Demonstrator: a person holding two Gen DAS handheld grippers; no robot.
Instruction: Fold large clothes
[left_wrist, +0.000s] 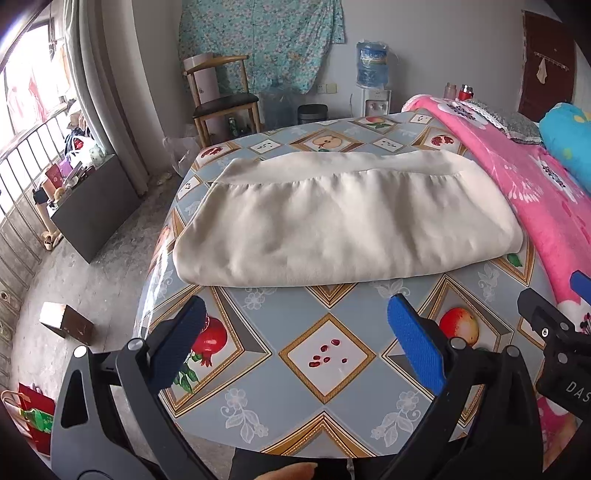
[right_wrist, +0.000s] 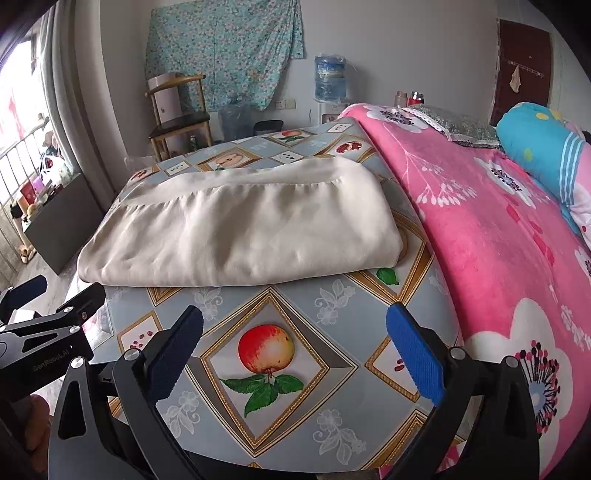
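Cream garment (left_wrist: 347, 225) lies folded into a wide rectangle across the far half of the bench (left_wrist: 328, 373), waistband-like seam along its far edge, near fold edge facing both cameras. Its right end sits just beside the pink blanket (left_wrist: 532, 192) at the bench's right edge; its left end reaches close to the bench's left edge.

Left gripper (left_wrist: 295, 347) released, jaws wide, nothing between them, hovering over the near half of the bench, clear of the cloth. Right gripper (right_wrist: 295, 350) same: spread, empty, near-right part of the bench, next to the blanket.

Judgement: fold looks well along; maybe one more half-fold or done.

Risks from here:
- Cloth is thick and layered. Pinching only the top layer at the near edge would peel the stack apart.
- Oilcloth on the bench looks slick. A low, dragging approach could push the whole bundle toward the far edge.
- Left end is near the bench's left edge, so a sideways tug could spill it to the floor.
- Right gripper could snag the pink blanket along with the garment corner.
- Uneven lift heights would skew the fold.
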